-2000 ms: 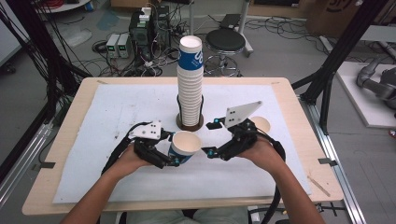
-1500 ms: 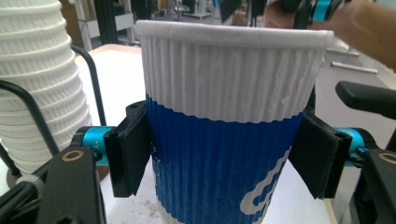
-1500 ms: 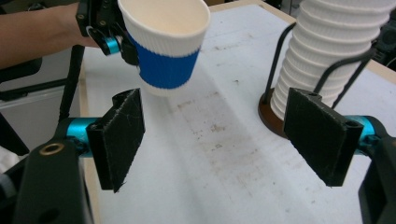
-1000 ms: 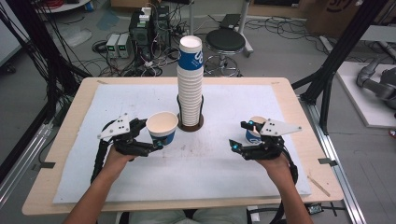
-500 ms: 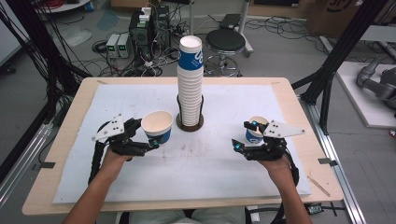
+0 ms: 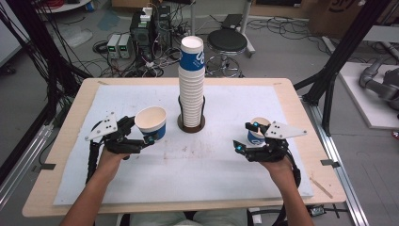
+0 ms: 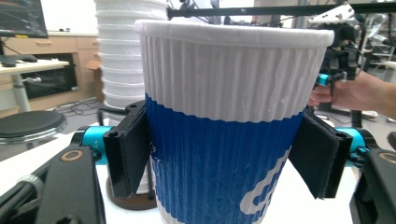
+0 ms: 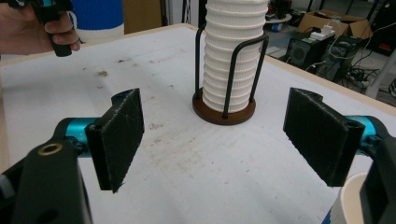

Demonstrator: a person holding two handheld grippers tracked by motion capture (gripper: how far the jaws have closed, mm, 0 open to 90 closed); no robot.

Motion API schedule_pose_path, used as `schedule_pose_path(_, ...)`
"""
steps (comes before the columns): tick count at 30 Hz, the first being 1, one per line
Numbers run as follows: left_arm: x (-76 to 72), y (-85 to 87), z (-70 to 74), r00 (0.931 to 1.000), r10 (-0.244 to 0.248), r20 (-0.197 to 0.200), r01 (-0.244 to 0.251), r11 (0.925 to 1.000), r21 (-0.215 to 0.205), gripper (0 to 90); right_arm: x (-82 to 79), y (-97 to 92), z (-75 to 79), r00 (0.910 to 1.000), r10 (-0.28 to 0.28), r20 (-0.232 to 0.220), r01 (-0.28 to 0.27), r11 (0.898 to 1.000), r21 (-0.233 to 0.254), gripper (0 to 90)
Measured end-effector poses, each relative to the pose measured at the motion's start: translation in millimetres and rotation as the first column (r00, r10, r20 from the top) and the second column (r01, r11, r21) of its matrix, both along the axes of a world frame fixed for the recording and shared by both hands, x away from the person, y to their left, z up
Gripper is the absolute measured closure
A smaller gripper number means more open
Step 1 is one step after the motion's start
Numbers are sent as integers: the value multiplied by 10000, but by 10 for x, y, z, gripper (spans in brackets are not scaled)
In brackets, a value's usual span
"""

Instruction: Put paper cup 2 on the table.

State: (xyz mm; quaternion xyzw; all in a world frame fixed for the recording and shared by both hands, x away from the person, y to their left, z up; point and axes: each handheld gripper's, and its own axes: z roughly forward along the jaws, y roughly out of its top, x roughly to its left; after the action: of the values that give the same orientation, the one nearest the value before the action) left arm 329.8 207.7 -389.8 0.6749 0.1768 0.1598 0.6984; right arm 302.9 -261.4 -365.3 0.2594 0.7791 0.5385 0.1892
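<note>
Left gripper [image 6: 147, 139] clamps a paper cup [image 6: 151, 123] – right gripper [image 6: 243, 137] is wide open with nothing in it

The blue-and-white cup stands upright between the left pads [image 7: 128, 154], left of the cup stack [image 6: 191, 84] in its wire holder [image 6: 191, 123]; the right gripper sits over the white mat [image 6: 197, 160], a second cup [image 6: 258, 128] just beside it – apart from its pads [image 8: 121, 135]
</note>
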Motion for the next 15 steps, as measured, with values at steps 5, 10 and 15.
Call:
schedule_pose_path(5,44,125,-10,9991,419,-44,-419,9990,-181,276,-9,18,-19,9999,90,-123,-90,10000,-16,209)
schedule_pose_path(10,109,281,-48,9944,1047,-113,-1049,9943,-203,274,-31,18,-29,9998,171,-59,-171,9998,-40,209)
schedule_pose_path(15,175,383,-122,9870,1588,-234,-1591,9872,-124,274,-38,5,-28,9999,96,-52,-96,10000,-22,209)
